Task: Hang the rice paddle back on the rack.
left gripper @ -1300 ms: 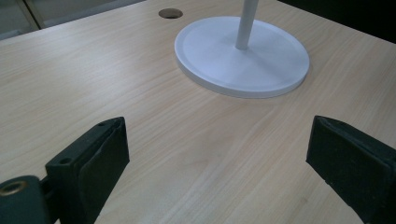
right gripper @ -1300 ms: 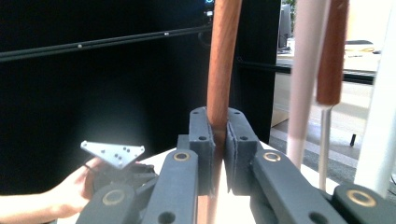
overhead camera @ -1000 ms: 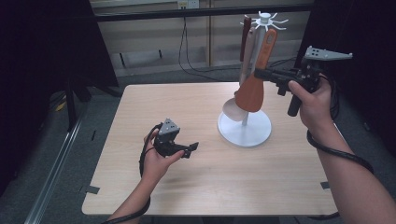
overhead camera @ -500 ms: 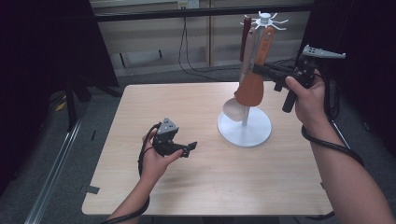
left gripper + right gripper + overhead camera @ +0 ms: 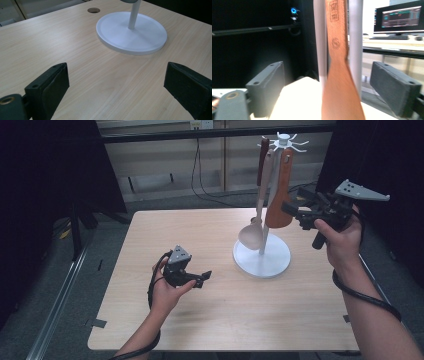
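A white utensil stand (image 5: 261, 260) rises from a round base on the wooden table (image 5: 210, 320). From its top hooks hang a brown wooden spatula (image 5: 280, 195), a pale spoon (image 5: 252, 235) and a dark-handled utensil (image 5: 262, 155). My right gripper (image 5: 295, 203) is raised at the stand's right, open, its jaws either side of the spatula (image 5: 337, 50) without touching it. The right gripper (image 5: 328, 75) view has pale shafts flanking the spatula. My left gripper (image 5: 202, 279) hovers low over the table, left of the base (image 5: 150, 32), open and empty (image 5: 117, 75).
A cable hole (image 5: 94, 10) sits in the tabletop beyond the base. Dark curtains stand at both sides of the table. A lit monitor (image 5: 399, 16) is in the far background of the right gripper view. Bare wood lies in front of the stand.
The right gripper carried the tilted spatula up onto the stand, then opened; the spatula now hangs straight from a hook. The left gripper has stayed where it was.
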